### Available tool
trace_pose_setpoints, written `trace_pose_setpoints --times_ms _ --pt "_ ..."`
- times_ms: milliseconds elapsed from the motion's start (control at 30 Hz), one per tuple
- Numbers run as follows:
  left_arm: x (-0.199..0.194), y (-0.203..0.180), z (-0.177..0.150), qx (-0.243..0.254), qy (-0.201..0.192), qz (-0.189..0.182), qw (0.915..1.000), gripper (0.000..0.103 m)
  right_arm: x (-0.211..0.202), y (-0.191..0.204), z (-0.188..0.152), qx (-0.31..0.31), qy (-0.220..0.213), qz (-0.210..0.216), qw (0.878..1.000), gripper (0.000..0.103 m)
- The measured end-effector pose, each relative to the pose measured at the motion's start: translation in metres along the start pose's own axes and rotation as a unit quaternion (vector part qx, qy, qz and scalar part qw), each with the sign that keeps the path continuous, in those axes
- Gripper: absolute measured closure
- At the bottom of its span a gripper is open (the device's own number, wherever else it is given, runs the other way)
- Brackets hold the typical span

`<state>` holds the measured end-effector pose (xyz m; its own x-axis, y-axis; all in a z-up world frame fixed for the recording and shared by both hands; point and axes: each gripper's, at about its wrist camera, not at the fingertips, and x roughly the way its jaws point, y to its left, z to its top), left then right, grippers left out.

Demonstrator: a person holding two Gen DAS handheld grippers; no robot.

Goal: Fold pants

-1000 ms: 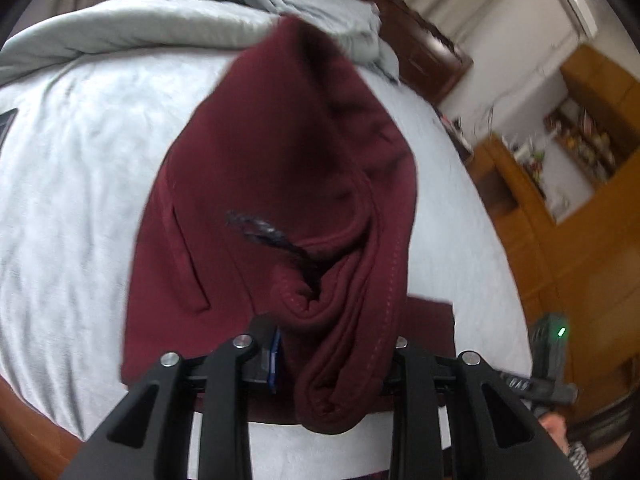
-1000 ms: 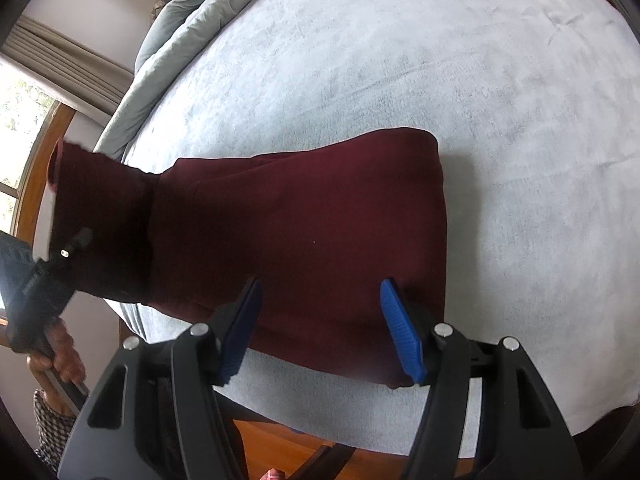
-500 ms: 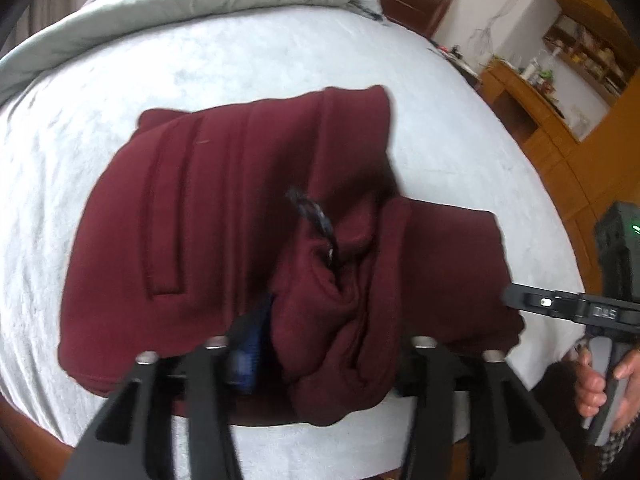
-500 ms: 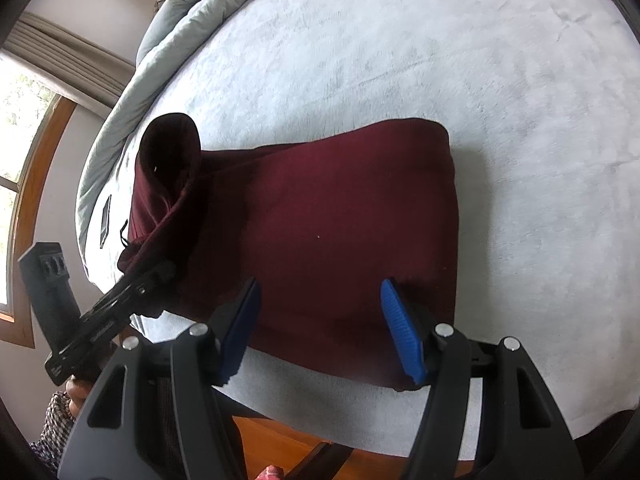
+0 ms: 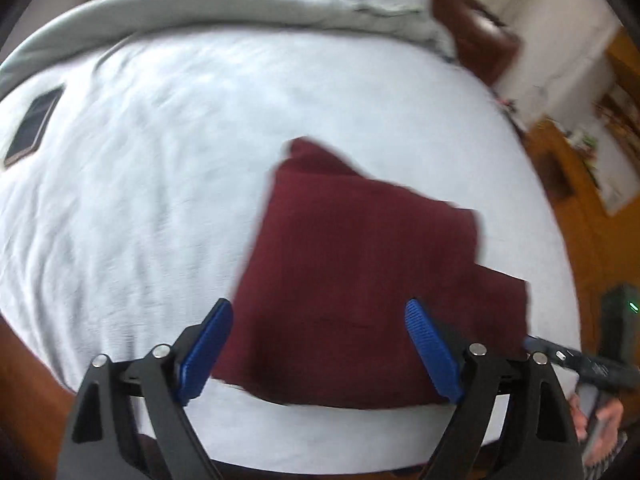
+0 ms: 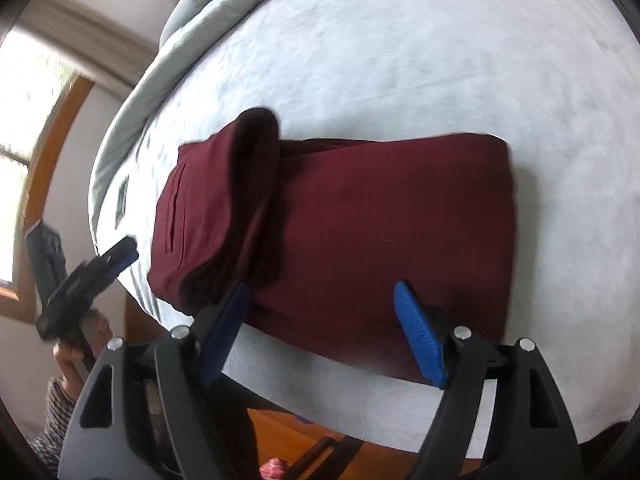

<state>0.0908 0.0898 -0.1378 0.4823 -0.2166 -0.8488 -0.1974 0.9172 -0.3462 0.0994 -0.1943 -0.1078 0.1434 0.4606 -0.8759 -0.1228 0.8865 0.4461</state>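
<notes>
The dark red pants (image 5: 360,272) lie folded on the white bed (image 5: 160,200), near its front edge. In the right wrist view the pants (image 6: 360,216) show one end folded over onto the rest, with a raised lip at the fold. My left gripper (image 5: 320,344) is open and empty, just above the near edge of the pants. My right gripper (image 6: 320,332) is open and empty over the near edge too. The left gripper also shows in the right wrist view (image 6: 116,258), off the left end of the pants.
A grey duvet (image 5: 240,4) is bunched at the far side of the bed. A phone (image 5: 34,126) lies on the sheet at the left. A wooden headboard (image 5: 480,48) and wooden furniture (image 5: 592,220) stand to the right. A window (image 6: 24,120) is at the left.
My left gripper carried the bunched end of the pants over onto the rest, let go of it and opened. The right gripper stayed open in place.
</notes>
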Motion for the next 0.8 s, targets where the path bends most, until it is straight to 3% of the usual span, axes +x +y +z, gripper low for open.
trace_pose_setpoints --times_ms 100,167,200,500,800 --pt "0.028 0.015 0.000 -0.003 0.046 0.043 0.9980 0.016 0.014 0.014 0.003 -0.006 0.019 -0.006 1.000 0.028" --pt "0.049 0.022 -0.006 -0.014 0.094 0.023 0.9952 0.014 0.021 0.023 0.003 -0.007 0.032 -0.007 0.999 0.026" --pt "0.052 0.026 -0.007 -0.024 0.099 0.013 0.9947 0.013 0.024 0.026 0.003 -0.008 0.037 -0.007 0.999 0.022" --pt "0.043 0.061 -0.003 -0.041 0.110 -0.035 0.9925 0.011 0.063 0.059 0.010 -0.004 0.081 -0.016 0.997 0.017" --pt "0.045 0.061 0.004 -0.033 0.114 -0.029 0.9925 0.008 0.055 0.053 0.011 0.023 0.071 -0.012 0.997 0.017"
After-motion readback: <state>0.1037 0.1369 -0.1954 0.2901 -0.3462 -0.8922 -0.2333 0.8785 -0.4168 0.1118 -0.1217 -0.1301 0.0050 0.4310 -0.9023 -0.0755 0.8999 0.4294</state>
